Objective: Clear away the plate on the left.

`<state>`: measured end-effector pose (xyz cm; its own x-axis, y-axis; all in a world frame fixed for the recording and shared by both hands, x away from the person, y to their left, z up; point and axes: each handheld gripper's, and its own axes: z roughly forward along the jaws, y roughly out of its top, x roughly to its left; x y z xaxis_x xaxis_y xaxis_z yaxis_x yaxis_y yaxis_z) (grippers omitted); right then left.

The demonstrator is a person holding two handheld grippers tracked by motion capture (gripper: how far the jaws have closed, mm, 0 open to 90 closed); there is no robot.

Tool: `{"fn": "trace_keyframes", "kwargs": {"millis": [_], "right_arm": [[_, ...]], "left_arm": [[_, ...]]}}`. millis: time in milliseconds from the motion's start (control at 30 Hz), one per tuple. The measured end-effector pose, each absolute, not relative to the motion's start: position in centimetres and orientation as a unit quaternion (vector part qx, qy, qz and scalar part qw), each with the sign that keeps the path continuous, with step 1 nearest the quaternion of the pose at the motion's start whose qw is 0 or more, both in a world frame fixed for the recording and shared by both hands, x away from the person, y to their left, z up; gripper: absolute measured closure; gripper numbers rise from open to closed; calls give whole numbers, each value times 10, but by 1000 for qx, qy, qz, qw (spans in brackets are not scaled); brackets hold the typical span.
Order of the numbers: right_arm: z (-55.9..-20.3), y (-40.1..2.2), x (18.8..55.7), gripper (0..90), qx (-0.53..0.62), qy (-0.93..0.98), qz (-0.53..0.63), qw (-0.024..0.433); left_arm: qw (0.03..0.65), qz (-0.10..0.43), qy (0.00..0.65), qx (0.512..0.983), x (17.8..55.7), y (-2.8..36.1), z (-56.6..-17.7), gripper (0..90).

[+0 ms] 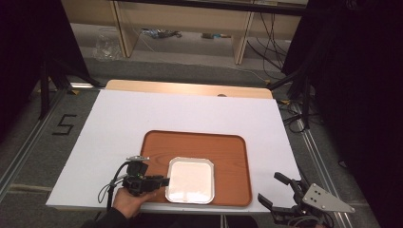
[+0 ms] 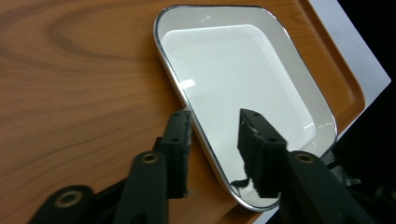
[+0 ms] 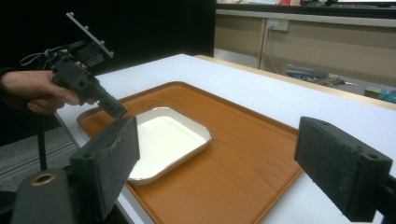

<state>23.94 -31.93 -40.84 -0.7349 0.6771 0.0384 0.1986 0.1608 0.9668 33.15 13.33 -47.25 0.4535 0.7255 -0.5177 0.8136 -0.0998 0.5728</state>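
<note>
Dish (image 2: 243,79) sits on tray (image 1: 228,156): stiff, glossy, likely slippery, probably light. Left gripper (image 2: 212,135) straddles its near rim, jaws parted, a sound hold. Right gripper (image 1: 280,192) hangs released beside the tray.

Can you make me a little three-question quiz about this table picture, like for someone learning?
1. True or false: the white dish sits on the wooden tray.
2. Which tool has its jaws on either side of the dish's rim? A) the left tool B) the right tool C) both
3. Fill in: the right tool's jaws are wide ____.

Key
1. True. The dish lies in the tray's near left part.
2. A. One jaw is outside the rim and one over the dish; they have not closed on it. The right tool is off the tray's near right corner, over the table edge.
3. Open, holding nothing.
</note>
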Motion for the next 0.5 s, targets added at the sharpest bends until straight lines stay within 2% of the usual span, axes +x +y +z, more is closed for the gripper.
{"fn": "trace_keyframes", "kwargs": {"millis": [100, 233, 367, 500], "right_arm": [[-409, -319, 239, 150, 299, 733, 575, 208], [-409, -319, 239, 150, 298, 733, 575, 209], [-408, -319, 239, 150, 298, 733, 575, 208], [-408, -319, 239, 150, 299, 733, 574, 208]], "left_arm": [[425, -45, 522, 739, 331, 133, -472, 540], [409, -27, 521, 749, 331, 130, -470, 396], [407, -24, 505, 761, 332, 134, -468, 355], [422, -24, 518, 743, 332, 135, -466, 333]]}}
